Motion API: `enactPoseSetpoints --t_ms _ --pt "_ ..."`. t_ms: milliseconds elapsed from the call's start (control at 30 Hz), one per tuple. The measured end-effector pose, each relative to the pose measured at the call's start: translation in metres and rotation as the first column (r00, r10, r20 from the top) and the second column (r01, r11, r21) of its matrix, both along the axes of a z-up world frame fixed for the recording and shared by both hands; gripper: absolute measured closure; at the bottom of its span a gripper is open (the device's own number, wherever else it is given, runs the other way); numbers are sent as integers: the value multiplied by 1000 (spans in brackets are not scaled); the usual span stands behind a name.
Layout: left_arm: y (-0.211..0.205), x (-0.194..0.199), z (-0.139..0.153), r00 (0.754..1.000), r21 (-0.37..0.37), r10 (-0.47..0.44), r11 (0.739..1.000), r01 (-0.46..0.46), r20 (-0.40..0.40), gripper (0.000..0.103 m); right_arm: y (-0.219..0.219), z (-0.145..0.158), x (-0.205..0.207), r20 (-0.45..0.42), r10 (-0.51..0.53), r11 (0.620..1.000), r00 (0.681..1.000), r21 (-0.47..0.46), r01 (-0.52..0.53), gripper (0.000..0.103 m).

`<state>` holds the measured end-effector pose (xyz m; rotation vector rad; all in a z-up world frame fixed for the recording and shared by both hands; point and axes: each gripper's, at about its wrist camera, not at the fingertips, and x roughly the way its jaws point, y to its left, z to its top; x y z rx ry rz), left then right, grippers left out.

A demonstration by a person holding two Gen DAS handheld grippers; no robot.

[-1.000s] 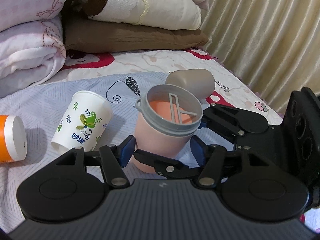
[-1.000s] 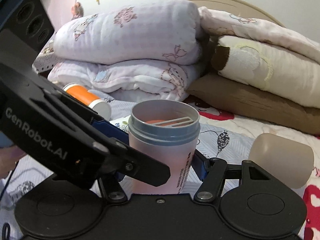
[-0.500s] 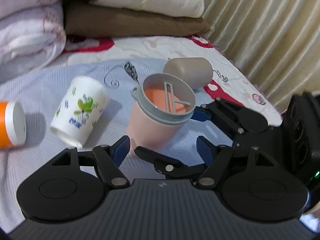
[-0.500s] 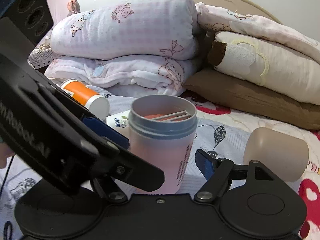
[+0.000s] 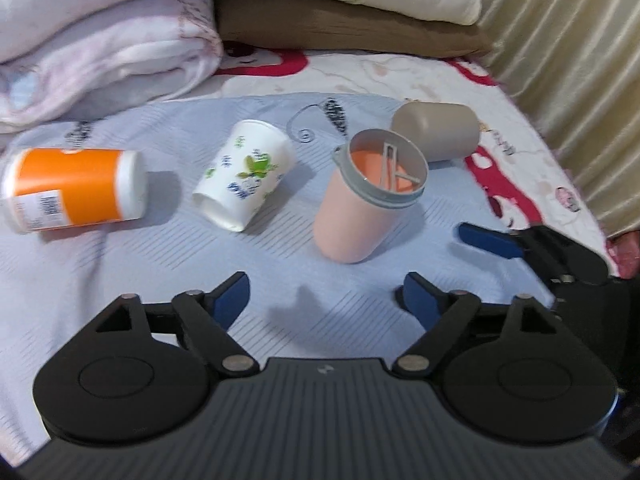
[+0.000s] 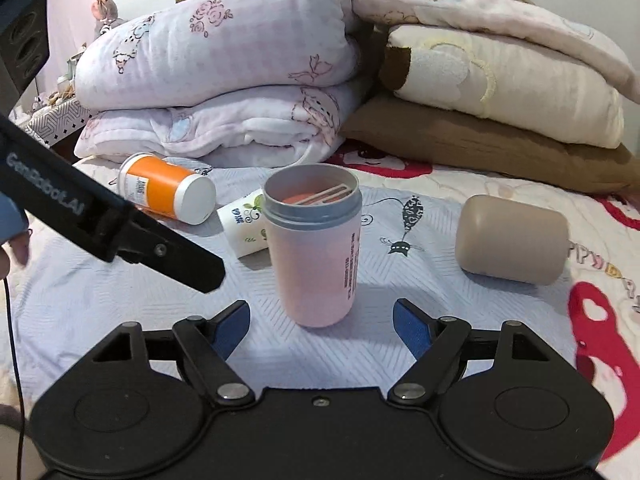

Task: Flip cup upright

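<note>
Both claws, left (image 5: 322,294) and right (image 6: 322,320), spread wide, clear of upright pink cup (image 6: 316,248).

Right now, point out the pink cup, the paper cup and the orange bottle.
pink cup (image 6: 316,264): right wrist view, on its side wall below the grey rim.
paper cup (image 5: 246,176): left wrist view, on its printed side as it lies tipped over.
orange bottle (image 5: 76,188): left wrist view, on the orange label.
</note>
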<state>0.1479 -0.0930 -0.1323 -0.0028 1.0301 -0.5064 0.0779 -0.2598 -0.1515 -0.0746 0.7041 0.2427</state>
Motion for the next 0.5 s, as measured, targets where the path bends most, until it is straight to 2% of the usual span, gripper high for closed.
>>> enactPoseSetpoints --t_ms 100,167,267,500 --pt "1 -11 16 999 37 27 999 -27 18 15 3 16 -15 5 1 1000 1000 -25 -1 21" --pt "2 -20 29 999 44 40 998 -42 29 10 4 29 -25 10 -7 1000 1000 -27 7 20" --pt "5 -34 47 997 60 59 996 -62 46 8 2 50 -37 14 -37 999 999 -10 37 17" --pt "17 -61 79 991 147 108 982 -118 77 7 -2 91 -59 30 -112 993 993 34 111 13"
